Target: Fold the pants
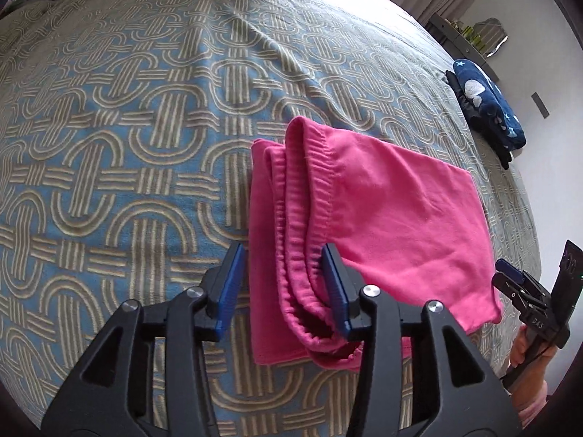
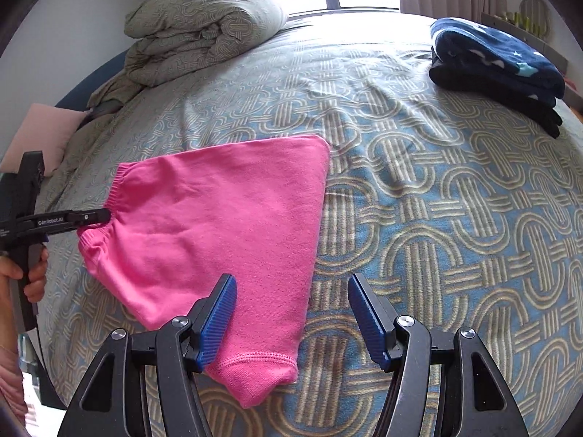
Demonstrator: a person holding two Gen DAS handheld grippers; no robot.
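Note:
The pink pants (image 1: 382, 215) lie folded into a compact stack on the patterned bedspread (image 1: 127, 127), ribbed waistband layers at the left edge. My left gripper (image 1: 284, 284) is open, its blue pads on either side of the waistband layers. In the right wrist view the pants (image 2: 226, 225) lie flat and the left gripper (image 2: 104, 215) touches their waistband edge. My right gripper (image 2: 291, 313) is open just above the hem end of the pants. It also shows at the right edge of the left wrist view (image 1: 508, 273).
A folded dark blue star-print garment (image 2: 499, 69) lies at the far right of the bed. A bundled duvet (image 2: 204, 32) sits at the far left. The wall and curtains are beyond the bed. The bedspread (image 2: 437, 218) stretches right of the pants.

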